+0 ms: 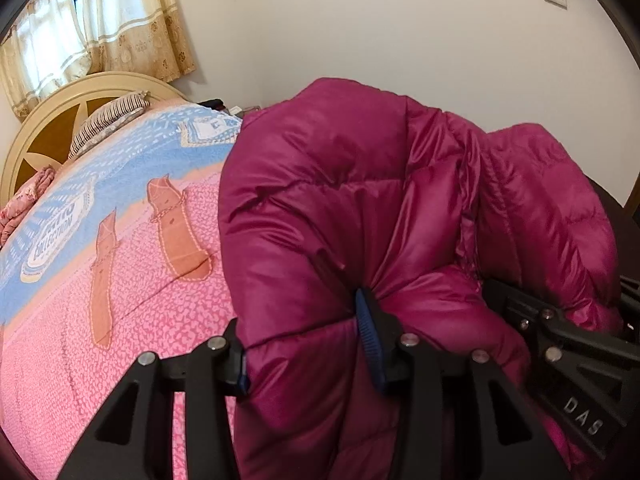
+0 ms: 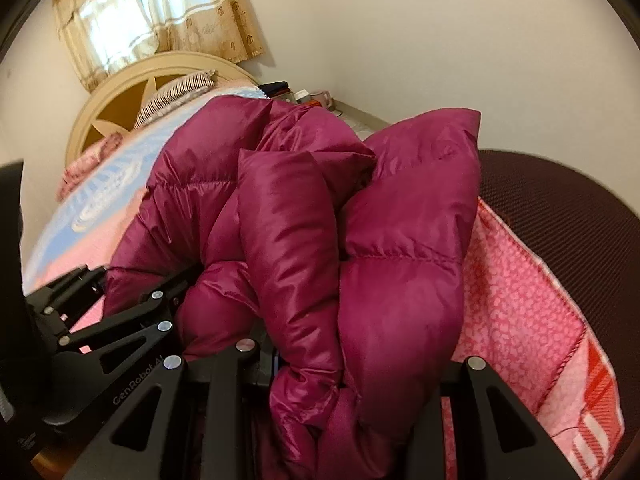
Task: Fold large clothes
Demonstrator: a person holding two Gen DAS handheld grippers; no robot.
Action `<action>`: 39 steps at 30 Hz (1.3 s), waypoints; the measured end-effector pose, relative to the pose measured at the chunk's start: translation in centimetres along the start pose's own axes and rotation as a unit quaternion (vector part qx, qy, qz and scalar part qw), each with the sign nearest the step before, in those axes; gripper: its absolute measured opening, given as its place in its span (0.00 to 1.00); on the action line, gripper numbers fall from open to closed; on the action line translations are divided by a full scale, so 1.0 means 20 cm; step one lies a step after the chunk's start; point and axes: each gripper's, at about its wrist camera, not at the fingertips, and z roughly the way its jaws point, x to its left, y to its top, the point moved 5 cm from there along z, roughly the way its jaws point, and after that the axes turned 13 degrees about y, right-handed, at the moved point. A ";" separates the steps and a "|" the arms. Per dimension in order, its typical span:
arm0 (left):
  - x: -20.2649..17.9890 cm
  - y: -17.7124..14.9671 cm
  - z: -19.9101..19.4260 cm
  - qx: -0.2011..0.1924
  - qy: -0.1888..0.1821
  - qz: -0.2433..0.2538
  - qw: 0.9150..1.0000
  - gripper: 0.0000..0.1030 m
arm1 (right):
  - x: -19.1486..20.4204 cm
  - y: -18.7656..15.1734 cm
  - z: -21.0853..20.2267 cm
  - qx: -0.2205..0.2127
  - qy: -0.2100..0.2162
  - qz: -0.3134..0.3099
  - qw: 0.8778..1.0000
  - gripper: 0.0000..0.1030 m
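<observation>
Left wrist view: bed (image 1: pixel 120 300) with pink-and-blue blanket, cream headboard (image 1: pixel 52 120) and striped pillow (image 1: pixel 108 122) at far end, curtain (image 1: pixel 100 20) above. Magenta down jacket (image 1: pixel 340 220) bunched up, lifted over near part of bed, mostly off blanket. Left gripper (image 1: pixel 308 344) pinching thick quilted fold, blue pads sunk into fabric on both sides. Right gripper (image 1: pixel 560 320) just beside, at right edge, partly buried. Right wrist view: same jacket (image 2: pixel 320 240) filling centre; right gripper (image 2: pixel 356 368) wide around puffy wad, likely clamped on it, closure not clearly visible. Blanket corner (image 2: pixel 540 320) over dark mesh surface (image 2: pixel 560 200). Risk, judged: slick shell and springy fill sliding out of pinch; loose sleeve or hem dropping and spoiling fold; grippers near enough to collide.
</observation>
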 end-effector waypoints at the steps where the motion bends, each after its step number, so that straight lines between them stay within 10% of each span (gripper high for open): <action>1: 0.00 0.00 0.00 0.000 -0.001 -0.002 1.000 0.44 | 0.01 0.00 0.00 0.000 -0.004 -0.004 1.000 0.31; 11: 0.01 -0.01 -0.02 -0.006 -0.009 -0.009 1.000 0.49 | -0.08 -0.07 -0.13 -0.021 0.014 0.061 0.998 0.47; 21: 0.02 -0.01 -0.02 -0.001 -0.006 -0.024 1.000 0.52 | 0.02 0.09 -0.57 -0.129 0.002 0.047 0.990 0.50; 28: 0.03 -0.01 -0.02 -0.004 -0.003 -0.022 1.000 0.52 | 0.05 0.24 -0.32 -0.076 0.013 0.092 0.993 0.50; 39: 0.02 -0.01 -0.02 -0.007 -0.003 -0.018 1.000 0.53 | -0.17 0.05 -0.11 -0.023 -0.036 0.123 0.991 0.44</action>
